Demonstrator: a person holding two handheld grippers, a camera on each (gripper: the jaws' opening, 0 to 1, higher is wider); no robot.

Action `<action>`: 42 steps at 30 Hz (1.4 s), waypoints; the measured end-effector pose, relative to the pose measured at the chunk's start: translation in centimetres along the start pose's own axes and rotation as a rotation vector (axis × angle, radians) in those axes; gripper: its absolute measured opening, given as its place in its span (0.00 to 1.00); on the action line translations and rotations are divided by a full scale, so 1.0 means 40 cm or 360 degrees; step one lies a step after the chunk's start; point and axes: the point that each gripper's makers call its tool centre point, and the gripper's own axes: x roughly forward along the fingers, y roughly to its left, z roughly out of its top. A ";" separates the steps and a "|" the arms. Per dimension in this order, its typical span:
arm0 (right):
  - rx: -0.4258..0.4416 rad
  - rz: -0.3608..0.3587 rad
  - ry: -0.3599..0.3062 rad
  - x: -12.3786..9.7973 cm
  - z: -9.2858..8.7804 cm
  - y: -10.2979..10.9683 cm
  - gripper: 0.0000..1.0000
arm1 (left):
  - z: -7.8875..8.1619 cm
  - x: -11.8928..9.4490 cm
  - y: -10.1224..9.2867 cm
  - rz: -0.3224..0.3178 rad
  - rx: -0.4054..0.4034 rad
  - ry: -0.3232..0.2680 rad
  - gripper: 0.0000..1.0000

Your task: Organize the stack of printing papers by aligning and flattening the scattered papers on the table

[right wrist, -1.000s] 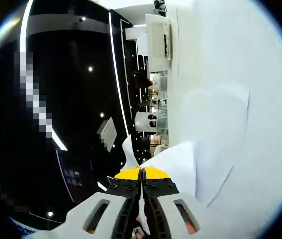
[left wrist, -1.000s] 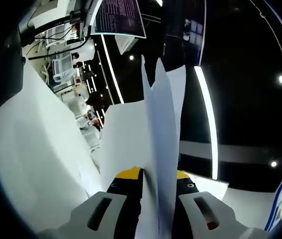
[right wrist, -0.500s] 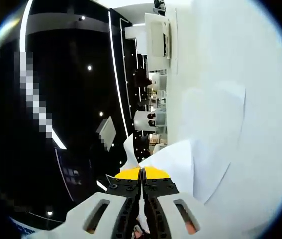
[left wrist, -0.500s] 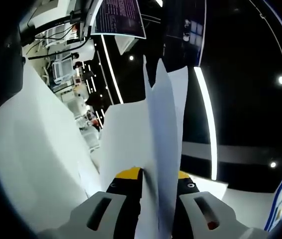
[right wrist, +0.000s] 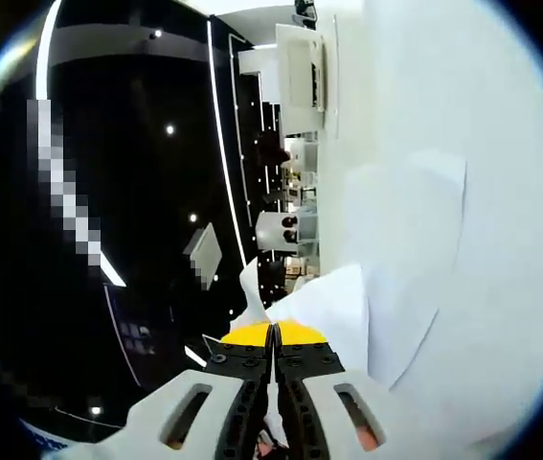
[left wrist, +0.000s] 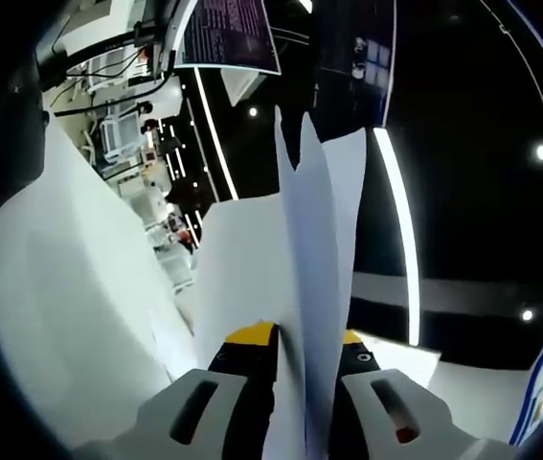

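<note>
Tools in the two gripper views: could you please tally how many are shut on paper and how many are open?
Shut on paper: 2, the left tool and the right tool, each clamping the papers.
Open: 0.
Total: 2 tools.

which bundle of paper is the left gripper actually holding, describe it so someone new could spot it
In the left gripper view, start from the white table that fills the left side. Just right of it, the left gripper rises from the bottom with yellow tips, shut on the paper stack. Unlike the sheets lying on the table, this stack stands edge-on between the jaws, its pointed corners against the dark background.
</note>
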 end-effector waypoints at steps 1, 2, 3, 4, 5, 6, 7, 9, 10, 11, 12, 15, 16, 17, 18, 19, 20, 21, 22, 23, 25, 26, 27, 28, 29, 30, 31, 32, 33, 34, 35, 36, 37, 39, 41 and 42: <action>0.0002 -0.0001 0.0000 0.000 0.000 0.000 0.00 | 0.000 0.000 0.000 0.0002 -0.0002 -0.0001 0.17; 0.0001 -0.0001 -0.0002 -0.001 0.000 0.000 0.00 | 0.000 0.000 0.000 0.0002 -0.0002 -0.0002 0.16; 0.0000 -0.0002 -0.0003 -0.001 0.000 0.000 0.00 | -0.001 -0.001 -0.001 0.0002 0.0003 -0.0003 0.16; -0.0002 -0.0002 -0.0005 -0.001 0.000 0.000 0.00 | -0.001 -0.001 -0.002 0.0003 0.0008 -0.0005 0.15; -0.0001 -0.0002 -0.0006 -0.001 0.000 0.000 0.00 | -0.002 -0.001 -0.003 0.0003 0.0013 -0.0004 0.14; 0.0000 -0.0003 -0.0006 -0.001 0.000 0.000 0.00 | -0.003 -0.001 -0.003 0.0004 0.0019 -0.0003 0.14; 0.0002 -0.0004 -0.0007 -0.002 -0.001 0.001 0.00 | -0.003 -0.001 -0.003 0.0005 0.0022 -0.0002 0.13; 0.0002 -0.0005 -0.0007 -0.002 -0.001 0.001 0.00 | -0.004 -0.001 -0.003 0.0007 0.0026 0.0000 0.13; 0.0004 -0.0003 -0.0008 -0.002 -0.001 0.001 0.00 | -0.005 -0.001 -0.003 0.0006 0.0024 0.0000 0.13; 0.0005 -0.0004 -0.0007 -0.002 -0.002 0.001 0.00 | -0.005 -0.001 -0.004 0.0006 0.0025 -0.0001 0.12; 0.0005 -0.0005 -0.0007 -0.002 -0.002 0.000 0.00 | -0.005 -0.002 -0.004 0.0006 0.0027 -0.0001 0.11; 0.0013 -0.0007 -0.0007 -0.001 -0.002 -0.002 0.00 | -0.005 -0.002 -0.005 0.0005 0.0036 0.0001 0.10; 0.0015 -0.0006 -0.0006 -0.001 -0.002 -0.002 0.00 | -0.005 -0.002 -0.005 0.0005 0.0036 0.0001 0.10; 0.0016 -0.0007 -0.0005 -0.001 -0.003 -0.002 0.00 | -0.005 -0.002 -0.005 0.0004 0.0037 0.0000 0.10; 0.0017 -0.0007 -0.0007 -0.001 -0.004 -0.002 0.00 | -0.005 -0.002 -0.005 0.0005 0.0041 0.0002 0.09; 0.0018 -0.0007 -0.0005 -0.002 -0.005 -0.002 0.00 | -0.006 -0.002 -0.005 0.0005 0.0043 0.0002 0.09; 0.0015 -0.0010 -0.0007 -0.003 -0.005 -0.003 0.00 | -0.006 -0.002 -0.005 0.0005 0.0051 0.0003 0.08; 0.0014 -0.0011 -0.0009 -0.003 -0.005 -0.003 0.00 | -0.006 -0.002 -0.004 0.0007 0.0055 0.0004 0.07; 0.0018 -0.0012 -0.0009 -0.004 -0.005 -0.004 0.00 | -0.006 -0.002 -0.005 0.0006 0.0061 0.0005 0.06; 0.0021 -0.0013 -0.0009 -0.004 -0.005 -0.004 0.00 | -0.006 -0.002 -0.005 0.0003 0.0066 0.0005 0.06; 0.0017 -0.0017 -0.0011 -0.005 -0.004 -0.006 0.00 | -0.006 -0.001 -0.007 -0.0001 0.0068 0.0004 0.06; 0.0016 -0.0018 -0.0012 -0.005 -0.004 -0.006 0.00 | -0.007 -0.001 -0.007 -0.0004 0.0067 0.0005 0.06; 0.0019 -0.0021 -0.0013 -0.006 -0.004 -0.007 0.00 | -0.007 -0.001 -0.008 -0.0006 0.0069 0.0007 0.06; 0.0024 -0.0024 -0.0014 -0.007 -0.004 -0.007 0.00 | -0.008 -0.001 -0.009 -0.0007 0.0071 0.0008 0.06; 0.0025 -0.0025 -0.0016 -0.008 -0.004 -0.007 0.00 | -0.008 -0.001 -0.009 -0.0008 0.0073 0.0008 0.06; 0.0039 -0.0021 -0.0019 -0.009 -0.004 -0.005 0.00 | -0.008 -0.001 -0.010 -0.0010 0.0072 0.0008 0.06; 0.0065 -0.0010 -0.0018 -0.008 -0.007 -0.001 0.00 | -0.008 -0.001 -0.010 -0.0011 0.0071 0.0007 0.06; 0.0091 -0.0004 -0.0015 -0.008 -0.010 0.002 0.00 | -0.008 -0.001 -0.010 -0.0011 0.0072 0.0007 0.06; 0.0078 -0.0003 -0.0012 -0.007 -0.013 0.005 0.02 | -0.008 -0.001 -0.010 -0.0011 0.0071 0.0007 0.06; 0.0048 -0.0008 -0.0020 -0.007 -0.013 0.008 0.04 | -0.008 -0.001 -0.010 -0.0012 0.0071 0.0006 0.06; 0.0044 -0.0007 -0.0021 -0.007 -0.013 0.008 0.04 | -0.008 -0.001 -0.010 -0.0011 0.0070 0.0006 0.06; 0.0044 -0.0005 -0.0022 -0.006 -0.010 0.007 0.05 | -0.008 -0.001 -0.009 -0.0011 0.0070 0.0006 0.06; 0.0050 -0.0006 -0.0025 -0.006 -0.008 0.007 0.06 | -0.008 -0.001 -0.009 -0.0012 0.0070 0.0006 0.06; 0.0047 -0.0011 -0.0030 -0.005 -0.004 0.003 0.07 | -0.008 -0.001 -0.008 -0.0012 0.0069 0.0006 0.06; 0.0038 -0.0022 -0.0035 -0.005 0.000 -0.002 0.09 | -0.008 -0.001 -0.008 -0.0013 0.0068 0.0006 0.06; 0.0035 -0.0025 -0.0038 -0.006 0.000 -0.002 0.10 | -0.008 -0.001 -0.008 -0.0013 0.0068 0.0006 0.06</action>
